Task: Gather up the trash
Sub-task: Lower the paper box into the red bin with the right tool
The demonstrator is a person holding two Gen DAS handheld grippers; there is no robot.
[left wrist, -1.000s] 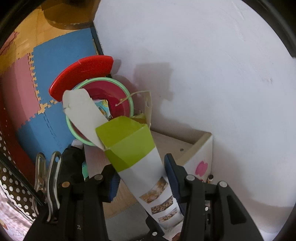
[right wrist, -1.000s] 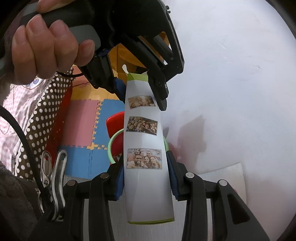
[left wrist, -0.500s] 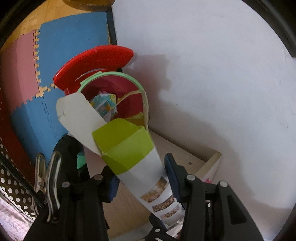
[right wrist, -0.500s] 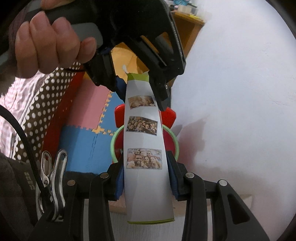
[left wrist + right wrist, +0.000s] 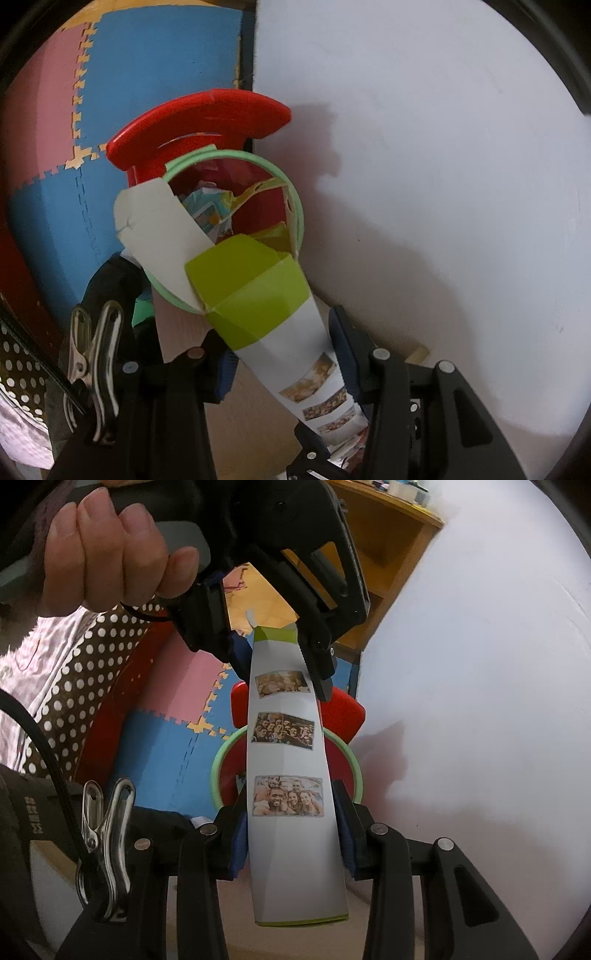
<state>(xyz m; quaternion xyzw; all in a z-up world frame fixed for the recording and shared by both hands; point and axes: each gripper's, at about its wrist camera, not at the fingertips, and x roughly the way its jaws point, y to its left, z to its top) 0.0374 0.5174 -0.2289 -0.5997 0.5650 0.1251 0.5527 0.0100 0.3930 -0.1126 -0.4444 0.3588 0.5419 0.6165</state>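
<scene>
I have the long white carton (image 5: 291, 775) with 3 photo prints pinched at both ends: my right hand-held gripper (image 5: 291, 834) clamps its lower end, and my left hand-held gripper (image 5: 277, 657), with the person's hand (image 5: 110, 550) on its handle, clamps the green-topped end. From the left view, the carton's opened green flaps (image 5: 251, 284) hang over the green-rimmed red bin (image 5: 295, 206), which holds crumpled wrappers and stands on the foam floor mat (image 5: 155, 66) against the white wall (image 5: 443, 166).

No readable words are found; only photo prints are shown on the white carton (image 5: 291, 797) (lettering on a dark strap (image 5: 37, 818) is illegible).
</scene>
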